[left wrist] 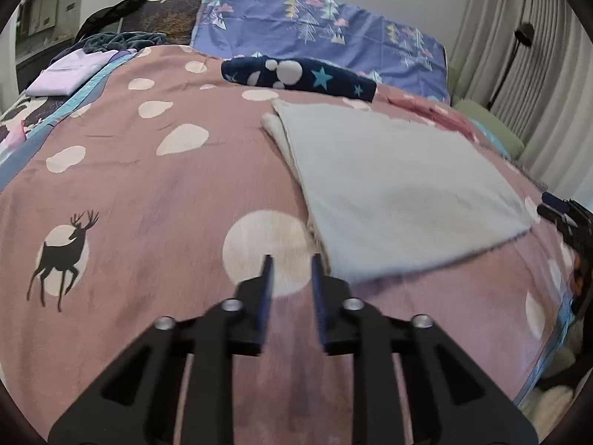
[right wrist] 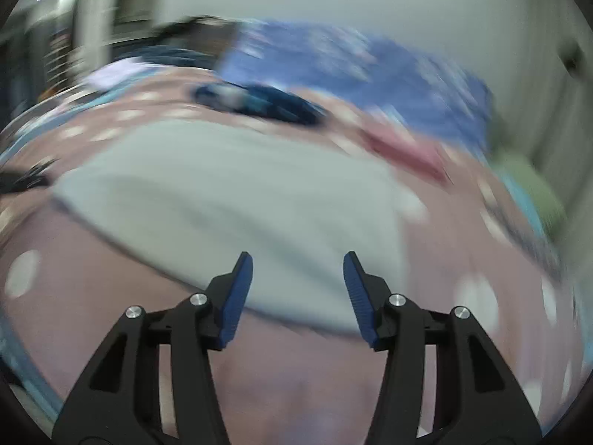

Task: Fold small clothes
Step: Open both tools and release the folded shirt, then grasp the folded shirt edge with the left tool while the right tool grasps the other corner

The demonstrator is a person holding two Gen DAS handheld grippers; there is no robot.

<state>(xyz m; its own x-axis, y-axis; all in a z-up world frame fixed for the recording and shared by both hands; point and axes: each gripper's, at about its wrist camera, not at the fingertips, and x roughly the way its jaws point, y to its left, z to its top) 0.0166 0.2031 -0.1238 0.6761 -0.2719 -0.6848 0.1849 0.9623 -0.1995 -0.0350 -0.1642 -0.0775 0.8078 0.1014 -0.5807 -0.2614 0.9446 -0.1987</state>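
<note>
Grey folded cloth [left wrist: 400, 193] lies free beyond both empty, parted grippers [left wrist: 291, 259] [right wrist: 298, 259].

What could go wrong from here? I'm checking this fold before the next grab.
1. The pale blue cloth lies folded with a cream layer showing along one edge; a grab at that edge may catch only the top layer and undo the fold.
2. The left gripper, narrowly open, sits over the pink bedspread, so closing there could pinch bedding.
3. The right gripper is open and its view is smeared, so its aim at the cloth's near edge looks uncertain.
</note>
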